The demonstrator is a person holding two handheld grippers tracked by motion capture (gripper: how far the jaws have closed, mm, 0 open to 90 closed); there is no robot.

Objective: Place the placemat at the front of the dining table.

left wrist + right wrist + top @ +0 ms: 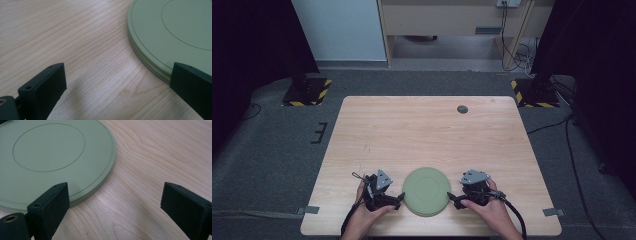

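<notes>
here the green disc [427,191] lies flat between both grippers' open jaws

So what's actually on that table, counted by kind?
Round flat green plates, stacked upside down: 2, judging by the seam at the rim
Black two-jaw claws, left and right: 2
Small grey round table cap: 1
Total: 5

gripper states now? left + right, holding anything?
Left gripper: open, holding nothing, beside the green disc.
Right gripper: open, holding nothing, at the disc's other side.
</notes>
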